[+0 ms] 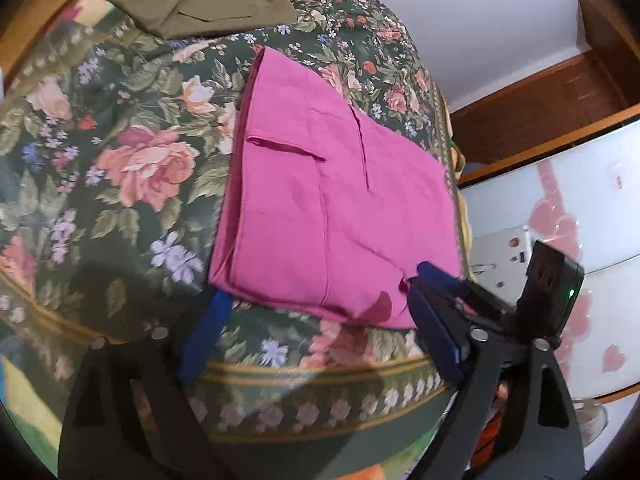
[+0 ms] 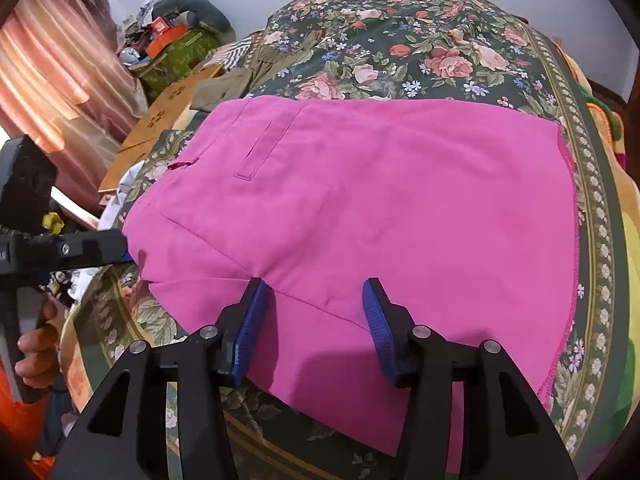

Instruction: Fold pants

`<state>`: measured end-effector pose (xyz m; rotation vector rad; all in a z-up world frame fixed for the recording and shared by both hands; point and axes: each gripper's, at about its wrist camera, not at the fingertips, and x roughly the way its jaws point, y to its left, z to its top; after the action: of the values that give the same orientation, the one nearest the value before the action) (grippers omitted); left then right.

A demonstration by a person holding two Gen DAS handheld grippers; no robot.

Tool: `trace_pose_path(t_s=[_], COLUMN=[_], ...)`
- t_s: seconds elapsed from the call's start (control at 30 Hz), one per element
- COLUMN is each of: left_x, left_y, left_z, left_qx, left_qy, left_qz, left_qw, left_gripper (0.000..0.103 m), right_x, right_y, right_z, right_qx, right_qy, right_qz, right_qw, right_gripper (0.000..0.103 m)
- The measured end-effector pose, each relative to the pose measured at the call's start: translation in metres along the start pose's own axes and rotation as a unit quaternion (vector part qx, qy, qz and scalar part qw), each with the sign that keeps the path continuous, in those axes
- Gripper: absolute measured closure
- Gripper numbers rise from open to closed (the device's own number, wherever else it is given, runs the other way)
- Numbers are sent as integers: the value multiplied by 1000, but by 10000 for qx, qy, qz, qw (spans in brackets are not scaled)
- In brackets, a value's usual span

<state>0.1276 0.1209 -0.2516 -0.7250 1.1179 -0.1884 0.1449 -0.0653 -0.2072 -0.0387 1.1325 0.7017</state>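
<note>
The pink pants [image 1: 320, 200] lie folded flat on the floral bedspread [image 1: 120, 140], with a welt pocket facing up. They fill the right wrist view [image 2: 380, 208]. My left gripper [image 1: 316, 300] is open, its blue fingers [image 1: 208, 328] spread along the near folded edge of the pants. My right gripper [image 2: 316, 304] is open, its blue pads [image 2: 252, 320] standing just over the near edge of the pink cloth. The right gripper also shows in the left wrist view [image 1: 440, 280] at the pants' near right corner. The left gripper [image 2: 120, 252] also shows at the left edge of the pants.
Olive green pants [image 1: 200, 4] lie folded at the far side of the bed. A wooden bed frame [image 1: 540, 104] and white wall stand to the right. A cluttered pile [image 2: 168, 40] and pink curtain [image 2: 52, 60] are beyond the bed's left side.
</note>
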Motion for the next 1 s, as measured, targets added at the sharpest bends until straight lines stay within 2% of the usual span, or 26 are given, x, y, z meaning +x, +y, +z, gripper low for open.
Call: trace_pose_path(t_s=[0.07,0.23,0.3,0.37,0.4,0.43,0.6,0.73,0.8,0.9,1.0], left_x=[2,8,10,11,12,13,10,-6,-15,-33,-37], left_y=[0,3,3,0,-2,-3,-15,-29,-34,-37,-42], left_z=[5,20,26,32,35,37,34,26,24,17,12], left_qx=[-73,-414,-442,-374,-301,-220,279,848,1112,1510,1837], left_qy=[-2,-49,-115,-172,-195,-198,-407,-803,-1030,-1350,-1367], left_qz=[-79,-238,-220,35,209,386,821,1487,1883,2468,2687], left_qw=[9999,9988,9987,9991,9991,9988,9954,9820,9703,9477,9356], left_gripper=[8,8,17,43,52,68,77,79,79,79,79], right_x=[-1,-1,-1,-1,-1,-1,-5,-18,-25,-32,-37], right_y=[0,1,0,-1,-1,-1,-2,-13,-22,-33,-40], right_z=[-1,-2,-3,-3,-2,-2,-1,-5,-10,-21,-30], right_qx=[0,-10,3,12,17,20,22,181,274,337,385], right_qy=[-11,-27,-43,-58,-63,-66,-42,-127,-152,-130,-150], right_qz=[37,86,109,128,137,144,109,-51,-161,-316,-250], right_qw=[10000,10000,9999,9999,9999,9999,9999,9997,9994,9988,9988], right_gripper=[57,57,57,56,56,56,57,57,57,57,57])
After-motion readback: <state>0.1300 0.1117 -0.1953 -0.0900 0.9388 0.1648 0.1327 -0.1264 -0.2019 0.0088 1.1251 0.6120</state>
